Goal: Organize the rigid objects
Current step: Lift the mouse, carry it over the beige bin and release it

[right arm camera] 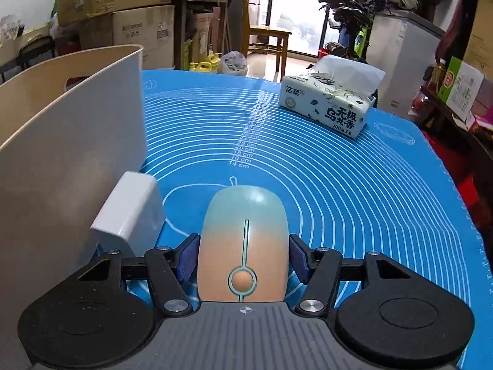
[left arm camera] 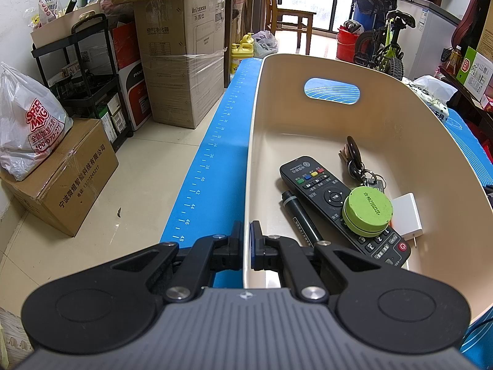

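Observation:
A beige bin [left arm camera: 400, 123] stands on the blue mat [left arm camera: 215, 160]. In it lie a black remote [left arm camera: 323, 194], a black marker [left arm camera: 300, 215], a green round tin [left arm camera: 367, 210], a white charger [left arm camera: 406, 215] and a bunch of keys [left arm camera: 354, 157]. My left gripper [left arm camera: 246, 240] is shut on the bin's near left wall, one finger inside and one outside. In the right wrist view my right gripper [right arm camera: 243, 256] is shut on a peach-and-mint computer mouse [right arm camera: 243, 225], its blue pads [right arm camera: 188, 256] pressing both sides. I cannot tell whether the mouse rests on the mat [right arm camera: 339, 200].
A white block-shaped adapter [right arm camera: 129, 215] lies on the mat against the bin's outer wall [right arm camera: 61, 154], just left of the mouse. A tissue pack [right arm camera: 326, 101] sits at the far right. Cardboard boxes [left arm camera: 181, 61], a black shelf rack and a bicycle stand around the table.

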`<action>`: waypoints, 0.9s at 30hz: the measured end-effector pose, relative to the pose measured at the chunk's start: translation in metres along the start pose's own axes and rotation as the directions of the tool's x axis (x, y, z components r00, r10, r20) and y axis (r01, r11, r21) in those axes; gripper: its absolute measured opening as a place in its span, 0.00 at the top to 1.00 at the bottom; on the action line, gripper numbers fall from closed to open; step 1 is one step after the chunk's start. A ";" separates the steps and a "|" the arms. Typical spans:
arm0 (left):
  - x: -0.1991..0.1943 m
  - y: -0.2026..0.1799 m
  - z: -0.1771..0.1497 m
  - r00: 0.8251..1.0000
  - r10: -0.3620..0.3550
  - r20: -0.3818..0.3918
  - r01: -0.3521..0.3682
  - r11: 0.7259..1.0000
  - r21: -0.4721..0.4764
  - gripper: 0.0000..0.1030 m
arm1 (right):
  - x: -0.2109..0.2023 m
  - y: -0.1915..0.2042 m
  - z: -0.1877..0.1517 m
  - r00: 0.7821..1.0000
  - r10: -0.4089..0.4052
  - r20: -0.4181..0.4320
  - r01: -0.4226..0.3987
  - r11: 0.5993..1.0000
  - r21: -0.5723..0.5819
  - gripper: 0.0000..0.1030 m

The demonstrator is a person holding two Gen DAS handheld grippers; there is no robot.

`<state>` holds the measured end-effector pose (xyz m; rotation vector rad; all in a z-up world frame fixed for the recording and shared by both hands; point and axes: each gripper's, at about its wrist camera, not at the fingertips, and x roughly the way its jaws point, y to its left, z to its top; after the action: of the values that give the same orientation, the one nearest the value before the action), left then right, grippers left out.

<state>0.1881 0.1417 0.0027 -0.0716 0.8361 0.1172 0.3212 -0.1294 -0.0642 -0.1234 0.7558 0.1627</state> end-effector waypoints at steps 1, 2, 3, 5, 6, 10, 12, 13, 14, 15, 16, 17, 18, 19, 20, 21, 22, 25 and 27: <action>0.000 0.000 0.000 1.000 0.000 0.000 0.000 1.000 0.000 0.94 | 0.001 -0.001 0.000 1.000 0.001 0.004 -0.001 1.000 0.003 0.36; 0.000 0.000 0.000 1.000 0.000 0.000 0.000 1.000 0.000 0.94 | 0.002 -0.001 0.001 1.000 -0.001 0.008 0.001 1.000 0.003 0.34; 0.000 0.000 0.000 1.000 0.000 0.000 0.000 1.000 0.000 0.94 | 0.003 -0.001 0.001 1.000 -0.002 0.011 0.002 1.000 0.002 0.34; 0.000 0.000 0.000 1.000 0.000 0.000 0.000 1.000 0.000 0.94 | 0.005 -0.002 0.002 1.000 0.003 0.018 -0.003 1.000 0.004 0.34; 0.000 0.000 0.000 1.000 0.000 0.000 0.000 1.000 0.000 0.94 | 0.006 -0.003 0.002 1.000 0.008 0.020 -0.008 1.000 0.006 0.34; 0.000 0.000 0.000 1.000 0.000 0.000 0.000 1.000 0.000 0.94 | 0.007 -0.008 0.001 0.999 0.041 0.033 -0.043 0.999 0.034 0.39; 0.000 0.000 0.000 1.000 0.000 0.000 0.000 1.000 0.000 0.93 | 0.006 -0.006 0.000 0.999 0.028 0.040 -0.029 0.999 0.029 0.39; 0.000 0.000 0.000 1.000 0.000 0.000 0.000 1.000 0.000 0.93 | 0.006 -0.004 0.000 0.999 0.020 0.044 -0.021 0.999 0.027 0.39; 0.000 0.000 0.000 1.000 0.000 0.000 0.000 1.000 0.000 0.93 | 0.005 -0.003 -0.001 0.999 0.012 0.049 -0.014 1.000 0.023 0.39; 0.000 0.000 0.000 1.000 0.000 0.000 0.000 1.000 0.000 0.93 | 0.005 -0.002 -0.001 0.998 0.009 0.055 -0.010 1.000 0.022 0.39; 0.000 0.000 0.000 1.000 0.000 0.000 0.000 1.000 0.000 0.93 | 0.003 -0.001 -0.002 0.998 0.007 0.061 -0.009 1.000 0.022 0.39; 0.000 0.000 0.000 1.000 0.000 0.000 0.000 1.000 0.000 0.93 | 0.001 -0.001 -0.002 0.998 0.002 0.069 -0.003 1.000 0.022 0.39; 0.000 0.000 0.000 1.000 0.000 0.000 0.000 1.000 0.000 0.93 | -0.001 -0.001 -0.002 0.997 -0.003 0.078 0.002 1.000 0.023 0.39; 0.000 0.000 0.000 1.000 0.000 0.000 0.000 1.000 0.000 0.93 | -0.005 -0.001 -0.002 0.996 -0.006 0.088 0.004 1.000 0.022 0.39; 0.000 0.000 0.000 1.000 0.000 0.000 0.000 1.000 0.000 0.93 | -0.010 -0.002 -0.001 0.995 -0.008 0.099 0.005 1.000 0.023 0.39; 0.000 0.000 0.000 1.000 0.000 0.000 0.000 1.000 0.000 0.93 | -0.015 -0.003 0.001 0.994 -0.008 0.111 0.005 1.000 0.024 0.39; 0.000 0.000 0.000 1.000 0.000 0.000 0.000 1.000 0.000 0.93 | -0.022 -0.003 0.003 0.992 -0.009 0.129 0.006 1.000 0.021 0.39; 0.000 0.000 0.000 1.000 0.000 0.000 0.000 1.000 0.000 0.93 | -0.043 -0.002 0.010 0.984 -0.005 0.179 0.003 1.000 0.013 0.39; 0.000 0.000 0.000 1.000 0.000 0.000 0.000 1.000 0.000 0.93 | -0.058 -0.001 0.017 0.977 0.008 0.214 -0.011 1.000 0.013 0.39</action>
<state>0.1881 0.1416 0.0027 -0.0718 0.8360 0.1173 0.2910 -0.1335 -0.0116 -0.0869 0.5423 0.1765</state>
